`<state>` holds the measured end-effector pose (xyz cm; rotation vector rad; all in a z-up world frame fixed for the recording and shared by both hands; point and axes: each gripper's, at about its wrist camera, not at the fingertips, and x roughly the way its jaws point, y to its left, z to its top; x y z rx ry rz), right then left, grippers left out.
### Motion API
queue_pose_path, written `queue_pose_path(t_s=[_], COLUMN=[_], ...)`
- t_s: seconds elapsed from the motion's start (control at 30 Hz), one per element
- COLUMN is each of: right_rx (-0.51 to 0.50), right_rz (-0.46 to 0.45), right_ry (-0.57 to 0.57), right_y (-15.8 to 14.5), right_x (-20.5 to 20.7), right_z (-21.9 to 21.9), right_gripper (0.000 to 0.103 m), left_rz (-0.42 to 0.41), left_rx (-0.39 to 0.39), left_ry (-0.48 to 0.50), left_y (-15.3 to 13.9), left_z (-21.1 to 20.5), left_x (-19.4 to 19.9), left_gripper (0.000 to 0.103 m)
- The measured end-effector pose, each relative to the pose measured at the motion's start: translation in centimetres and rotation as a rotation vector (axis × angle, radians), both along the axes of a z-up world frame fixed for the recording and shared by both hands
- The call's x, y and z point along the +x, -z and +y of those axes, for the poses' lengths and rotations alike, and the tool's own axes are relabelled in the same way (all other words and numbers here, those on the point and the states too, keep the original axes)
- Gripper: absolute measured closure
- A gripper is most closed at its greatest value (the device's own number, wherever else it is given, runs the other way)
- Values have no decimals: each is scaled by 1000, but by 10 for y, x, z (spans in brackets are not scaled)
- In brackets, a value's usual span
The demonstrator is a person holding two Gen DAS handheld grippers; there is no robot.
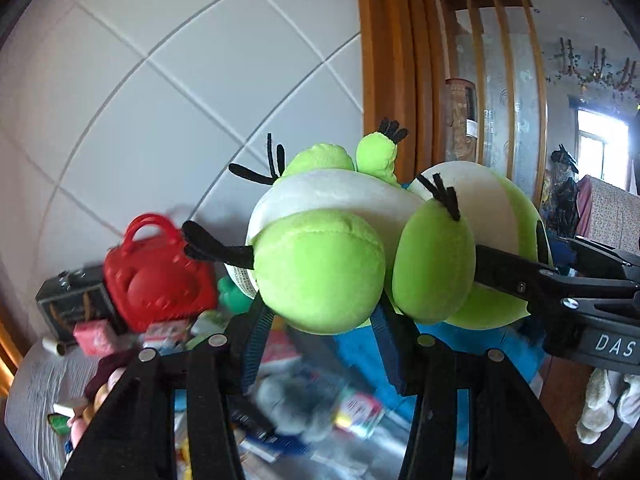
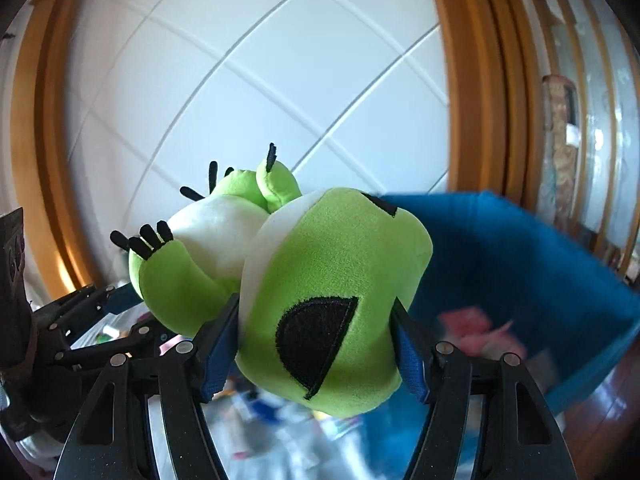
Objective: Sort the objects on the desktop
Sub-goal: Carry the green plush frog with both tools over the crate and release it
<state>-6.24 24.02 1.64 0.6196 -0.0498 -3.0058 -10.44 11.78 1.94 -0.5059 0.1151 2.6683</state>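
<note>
Blue bin [image 2: 520,256]: largest item in view, fabric, open top, to the right of the toy in the right wrist view. We see pink items already lying in it, so we judge part of the sort as done.
Desk clutter [image 1: 304,408]: still plenty left (blurred boxes, packets, grey soft thing). We judge most of the sorting as outstanding.
Plush frog [image 1: 320,268]: green and white, held in the air above the clutter, well clear of the surface, carried by both tools at once. Not yet in the bin; it sits just left of the bin's rim in the right wrist view.
Red toy handbag [image 1: 158,276]: upright at the back left, near the wall, untouched.
Dark box [image 1: 68,300]: just left of the handbag, touching or nearly so; cannot tell which.
Left gripper [image 1: 320,344]: jaws part open, pads pressed on the frog's rounded lower body; grip looks firm.
Right gripper [image 2: 316,344]: jaws wider, clamped either side of the frog's head (black eye patch faces the cam).
Left wrist view only: handbag, dark box, small boxes on the grey cloth, right tool entering from the right edge.
Right wrist view only: bin interior w/ pink contents, frog's face, left tool at lower left.
Step in hand (our judgement): transfer of frog toward bin.
</note>
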Motion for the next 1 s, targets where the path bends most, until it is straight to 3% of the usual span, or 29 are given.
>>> queue_pose_path(t_s=[0.23, 0.53, 0.73, 1.0], right_rx=[-50, -105, -129, -147], right_rz=[-10, -71, -103, -128], right_ry=[49, 96, 99, 86], right_y=[-21, -17, -14, -15], right_x=[-35, -44, -72, -106], right_z=[114, 195, 219, 225], right_gripper=[35, 35, 35, 34], left_rz=[-30, -148, -169, -218], left_rx=[-55, -151, -164, -182], left_ry=[35, 71, 60, 24], left_y=[-23, -20, -20, -20], left_z=[112, 204, 230, 229], left_x=[-46, -82, -104, -126], left_gripper=[54, 54, 54, 52])
